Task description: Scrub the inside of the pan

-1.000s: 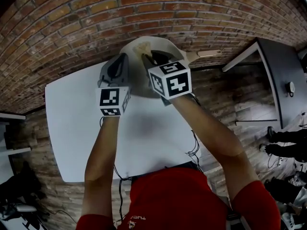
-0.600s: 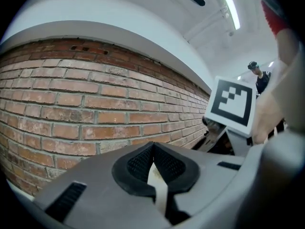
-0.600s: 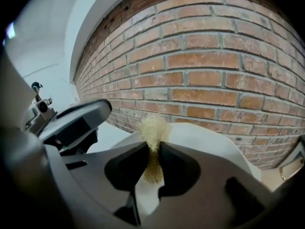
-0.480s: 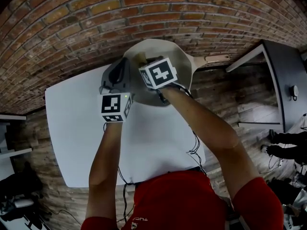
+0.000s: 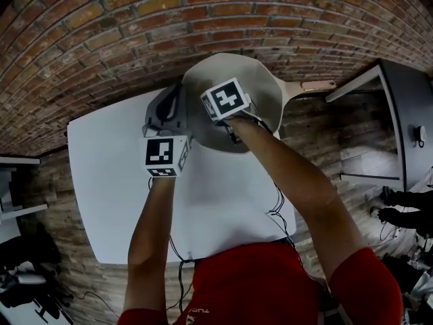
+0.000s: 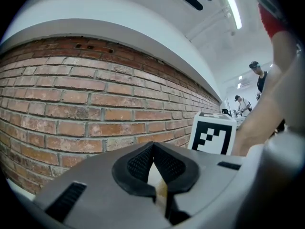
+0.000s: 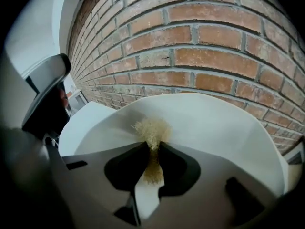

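A cream pan point(image 5: 260, 90) with a wooden handle point(image 5: 316, 85) sits at the far edge of the white table point(image 5: 108, 181), by the brick wall. My left gripper point(image 5: 174, 108) is shut on the pan's left rim; a thin cream edge point(image 6: 156, 179) shows between its jaws. My right gripper point(image 7: 153, 146) is inside the pan, shut on a yellowish fibrous scrubber point(image 7: 152, 127) whose tuft presses against the pale inner surface point(image 7: 214, 123). In the head view its marker cube point(image 5: 226, 99) hides the scrubber.
A brick wall point(image 5: 135, 26) runs right behind the pan. A dark desk point(image 5: 406, 107) stands to the right, off the table. Cables point(image 5: 274, 212) hang at the table's near right edge. People stand far off in the room point(image 6: 259, 78).
The right gripper has moved left and deeper into the pan, its cube now covering the scrubber. The pan shows more face-on, and the left gripper has kept its hold on the rim.
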The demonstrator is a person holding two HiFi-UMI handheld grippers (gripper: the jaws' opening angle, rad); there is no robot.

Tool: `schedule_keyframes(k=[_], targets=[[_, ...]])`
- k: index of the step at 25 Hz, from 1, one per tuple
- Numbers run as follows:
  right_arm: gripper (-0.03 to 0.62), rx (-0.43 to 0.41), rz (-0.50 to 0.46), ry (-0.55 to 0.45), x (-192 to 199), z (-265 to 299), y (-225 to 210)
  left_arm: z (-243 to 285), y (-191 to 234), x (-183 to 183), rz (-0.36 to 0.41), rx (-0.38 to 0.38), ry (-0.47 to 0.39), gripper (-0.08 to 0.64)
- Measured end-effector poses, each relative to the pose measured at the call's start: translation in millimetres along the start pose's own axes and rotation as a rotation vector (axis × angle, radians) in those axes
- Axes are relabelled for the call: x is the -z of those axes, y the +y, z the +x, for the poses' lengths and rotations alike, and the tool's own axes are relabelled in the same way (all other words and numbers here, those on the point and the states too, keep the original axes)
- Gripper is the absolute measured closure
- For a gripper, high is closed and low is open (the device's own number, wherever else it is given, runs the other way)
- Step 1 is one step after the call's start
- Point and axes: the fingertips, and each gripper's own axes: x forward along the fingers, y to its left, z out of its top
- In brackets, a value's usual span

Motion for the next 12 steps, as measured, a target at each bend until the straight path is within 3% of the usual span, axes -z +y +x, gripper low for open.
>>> schedule_keyframes(k=[12], targets=[[0.517, 0.152, 0.059, 0.081, 24.5, -17.0, -63.4, 4.1, -9.3, 1.7, -0.012, 0.017, 0.0, 0.547]])
